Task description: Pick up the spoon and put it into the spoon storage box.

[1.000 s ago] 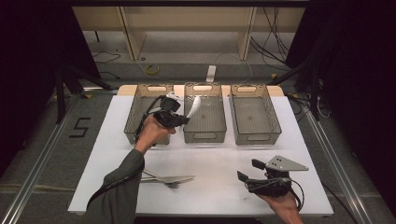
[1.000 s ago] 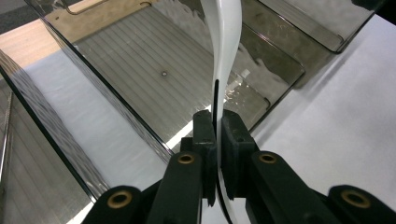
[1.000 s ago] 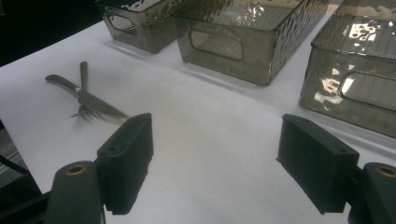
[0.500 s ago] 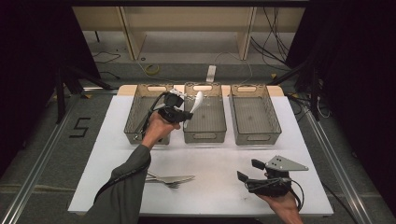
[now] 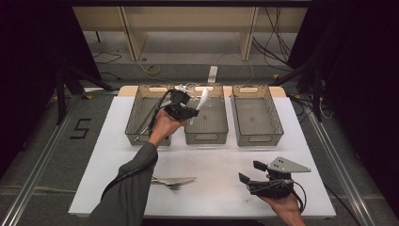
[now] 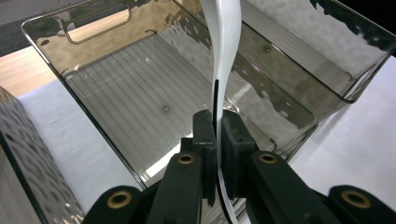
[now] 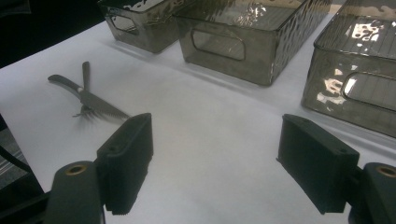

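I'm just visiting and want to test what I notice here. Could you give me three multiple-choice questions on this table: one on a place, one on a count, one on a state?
1. Over which bin does the white spoon hang?
A. the left bin
B. the middle bin
C. the right bin

2. How many smoky clear bins stand in the row?
A. two
B. three
C. four

3. How do the right tongs stand?
A. open, holding nothing
B. shut on a fork
C. shut on a knife

Answers: 1 B, the left tongs pinch the spoon above the middle bin. 2 B, the high view shows three side by side. 3 A, their jaws stand wide apart over bare table.
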### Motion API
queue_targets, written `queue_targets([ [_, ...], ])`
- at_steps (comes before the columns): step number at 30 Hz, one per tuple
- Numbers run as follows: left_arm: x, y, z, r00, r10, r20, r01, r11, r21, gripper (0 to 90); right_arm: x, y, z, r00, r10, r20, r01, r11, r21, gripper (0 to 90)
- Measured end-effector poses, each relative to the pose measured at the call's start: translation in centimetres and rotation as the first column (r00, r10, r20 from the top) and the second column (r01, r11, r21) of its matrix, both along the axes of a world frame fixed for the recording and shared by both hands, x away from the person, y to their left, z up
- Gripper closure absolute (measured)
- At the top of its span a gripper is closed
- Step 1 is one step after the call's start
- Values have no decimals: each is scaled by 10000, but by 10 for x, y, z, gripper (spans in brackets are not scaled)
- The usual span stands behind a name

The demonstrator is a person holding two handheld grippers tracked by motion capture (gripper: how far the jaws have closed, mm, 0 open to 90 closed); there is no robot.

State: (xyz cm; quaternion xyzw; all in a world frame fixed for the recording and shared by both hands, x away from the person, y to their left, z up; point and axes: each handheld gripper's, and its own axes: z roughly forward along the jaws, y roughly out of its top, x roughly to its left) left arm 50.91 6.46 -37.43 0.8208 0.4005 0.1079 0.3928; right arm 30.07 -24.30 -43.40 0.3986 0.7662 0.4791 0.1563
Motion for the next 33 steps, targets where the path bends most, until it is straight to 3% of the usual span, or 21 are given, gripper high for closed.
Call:
queue_targets([
  [33,14,-2,-31,9975,582,-412,-563,9973,464,847,0,0,0,10000,18,-37,-18,10000,12,274],
])
